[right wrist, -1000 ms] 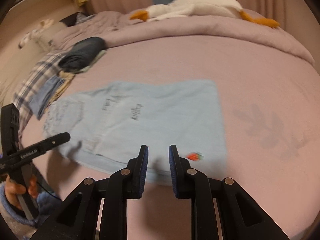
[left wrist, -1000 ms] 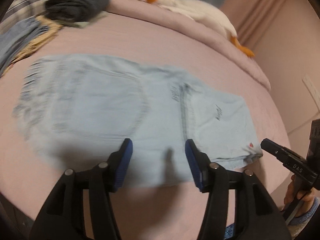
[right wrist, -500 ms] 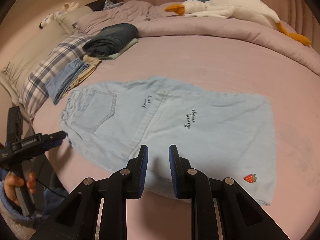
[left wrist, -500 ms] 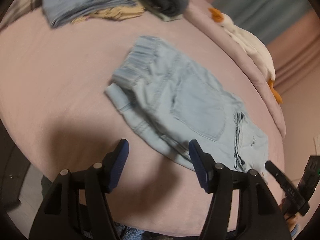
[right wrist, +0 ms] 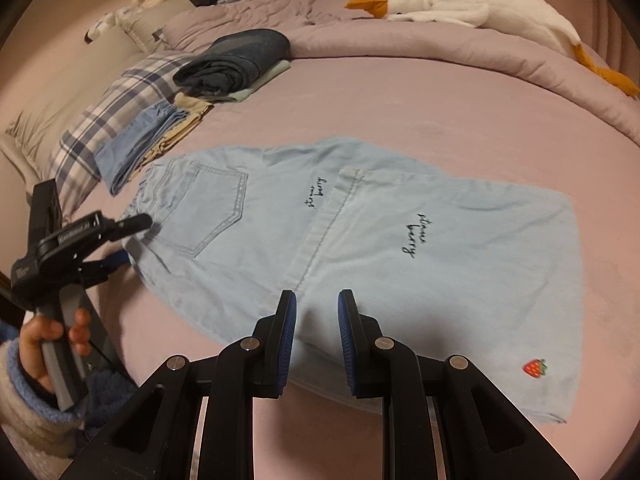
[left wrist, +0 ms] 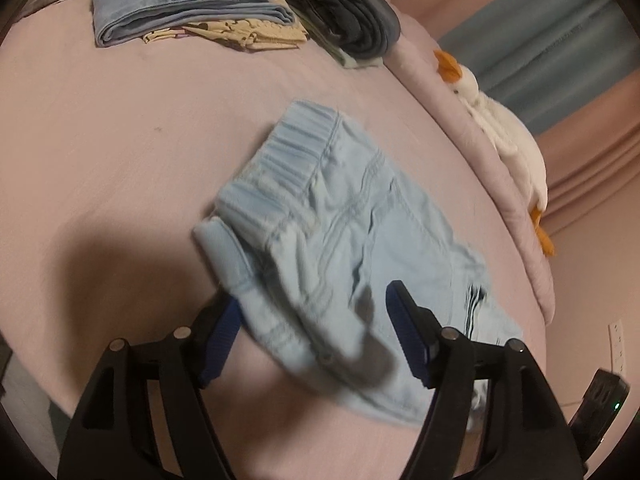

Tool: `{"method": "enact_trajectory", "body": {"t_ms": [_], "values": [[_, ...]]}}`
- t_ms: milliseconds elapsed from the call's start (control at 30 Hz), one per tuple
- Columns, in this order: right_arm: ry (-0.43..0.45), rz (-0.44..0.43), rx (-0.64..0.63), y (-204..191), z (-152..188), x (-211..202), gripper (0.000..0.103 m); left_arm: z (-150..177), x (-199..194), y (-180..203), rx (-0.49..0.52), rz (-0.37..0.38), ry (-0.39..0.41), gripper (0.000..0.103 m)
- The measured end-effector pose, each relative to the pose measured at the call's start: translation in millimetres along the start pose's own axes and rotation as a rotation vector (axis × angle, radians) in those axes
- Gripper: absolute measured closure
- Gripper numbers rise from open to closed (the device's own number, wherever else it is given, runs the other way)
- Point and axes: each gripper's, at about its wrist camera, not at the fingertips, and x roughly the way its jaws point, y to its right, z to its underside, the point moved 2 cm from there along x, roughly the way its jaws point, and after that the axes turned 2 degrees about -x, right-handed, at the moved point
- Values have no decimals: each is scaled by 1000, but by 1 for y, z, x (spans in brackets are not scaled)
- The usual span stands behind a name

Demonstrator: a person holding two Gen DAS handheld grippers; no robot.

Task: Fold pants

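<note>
The light blue pants [right wrist: 360, 248] lie spread flat on the pink bed [right wrist: 420, 96], reaching its near edge, waistband toward the folded clothes [right wrist: 160, 136] stacked by the plaid pillow [right wrist: 100, 120]. The left gripper [left wrist: 316, 320] has its fingers [left wrist: 408, 332] spread wide around the waistband corner, which looks lifted and blurred between them; its left finger is partly hidden behind the cloth, and whether either pad touches the fabric cannot be told. From the right wrist view this gripper [right wrist: 132, 240] sits at the waistband, held by a hand [right wrist: 48, 340] in a blue sleeve cut off at the frame edge. The right gripper [right wrist: 316, 312] hovers near the bed's front edge over the pants' seam, fingers narrowly parted with nothing between them. A white goose plush [right wrist: 460, 8] lies along the far edge on the rolled duvet [right wrist: 440, 52], its feet partly cropped.
</note>
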Motion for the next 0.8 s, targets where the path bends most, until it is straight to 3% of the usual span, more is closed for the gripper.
{"method": "enact_trajectory", "body": {"t_ms": [267, 300, 333, 400, 600, 700, 800], "values": [[-29, -18, -24, -9, -13, 19, 82, -13, 9, 8, 17, -21, 0, 33], [-30, -21, -24, -10, -15, 22, 82, -15, 10, 9, 23, -27, 2, 39], [-32, -24, -24, -11, -18, 25, 82, -17, 11, 9, 34, -33, 4, 54], [-34, -30, -20, -14, -24, 32, 82, -20, 15, 9, 59, -26, -14, 65], [-38, -10, -49, -26, -52, 56, 82, -20, 8, 19, 144, -23, 1, 77], [-29, -31, -24, -27, -68, 69, 82, -21, 3, 27, 190, -30, 22, 78], [-81, -13, -13, -29, -70, 89, 82, -20, -1, 34, 238, -41, 43, 78]]}}
